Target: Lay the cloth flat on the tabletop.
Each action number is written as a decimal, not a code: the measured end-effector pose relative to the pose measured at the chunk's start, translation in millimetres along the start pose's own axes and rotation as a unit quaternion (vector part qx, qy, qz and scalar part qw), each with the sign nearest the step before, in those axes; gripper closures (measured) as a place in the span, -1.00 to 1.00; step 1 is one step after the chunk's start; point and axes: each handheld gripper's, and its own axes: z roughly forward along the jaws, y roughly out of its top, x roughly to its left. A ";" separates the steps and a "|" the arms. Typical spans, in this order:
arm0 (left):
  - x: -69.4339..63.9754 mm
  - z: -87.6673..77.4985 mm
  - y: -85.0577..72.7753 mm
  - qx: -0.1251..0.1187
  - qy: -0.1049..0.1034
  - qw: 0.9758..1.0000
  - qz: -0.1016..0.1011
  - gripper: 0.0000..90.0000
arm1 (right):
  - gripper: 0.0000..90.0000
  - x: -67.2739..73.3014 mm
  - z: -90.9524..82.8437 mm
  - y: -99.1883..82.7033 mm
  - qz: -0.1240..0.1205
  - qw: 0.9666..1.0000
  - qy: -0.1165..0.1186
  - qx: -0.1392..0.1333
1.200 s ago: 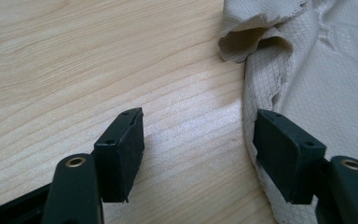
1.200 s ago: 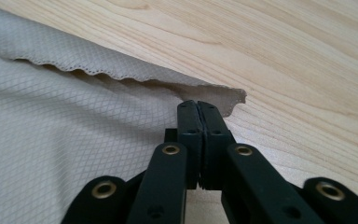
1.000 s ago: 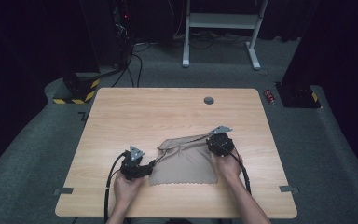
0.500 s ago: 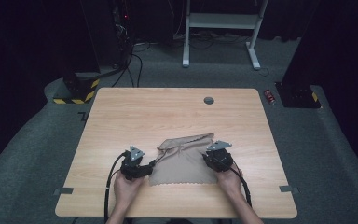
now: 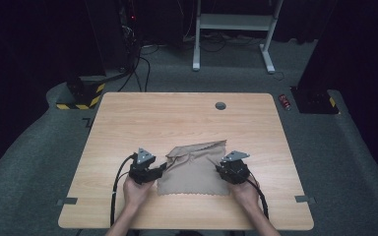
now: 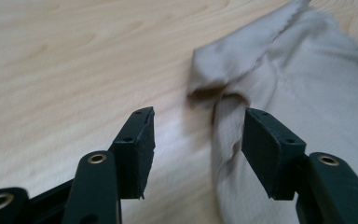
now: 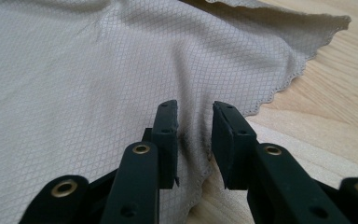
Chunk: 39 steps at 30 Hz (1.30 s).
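A beige cloth (image 5: 194, 172) lies on the wooden table (image 5: 177, 118), its far left part folded over. My left gripper (image 5: 163, 167) sits at the cloth's left edge. In the left gripper view the jaws (image 6: 198, 135) have just been closing and stand apart, with the cloth's (image 6: 307, 70) folded edge between them, near the right pad and untouched by the left one. My right gripper (image 5: 219, 170) rests at the right edge. Its jaws (image 7: 195, 126) have just been opening, a narrow gap showing, with a puckered bit of cloth (image 7: 74, 70) hem between the pads.
A round cable hole (image 5: 220, 105) sits near the table's far edge. Grey tape marks (image 5: 65, 201) (image 5: 301, 199) lie by the near corners. On the floor beyond are a red can (image 5: 285, 101), cables and a white desk frame (image 5: 234, 22).
The right gripper has come back toward the person along the cloth's right edge. The far right corner it held up now lies on the table. The left hand has stayed put.
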 end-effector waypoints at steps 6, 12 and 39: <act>-2.7 14.0 18.2 0.017 -0.015 1.000 0.019 0.04 | 0.56 0.2 0.1 -9.6 0.007 0.999 -0.001 -0.034; -4.5 28.3 28.3 0.036 -0.020 0.999 0.033 0.15 | 0.52 0.3 0.1 -10.4 0.010 0.999 -0.004 -0.036; 51.2 74.2 81.2 0.071 0.007 0.997 -0.023 0.95 | 0.49 0.1 0.0 -10.5 0.015 0.999 -0.007 -0.035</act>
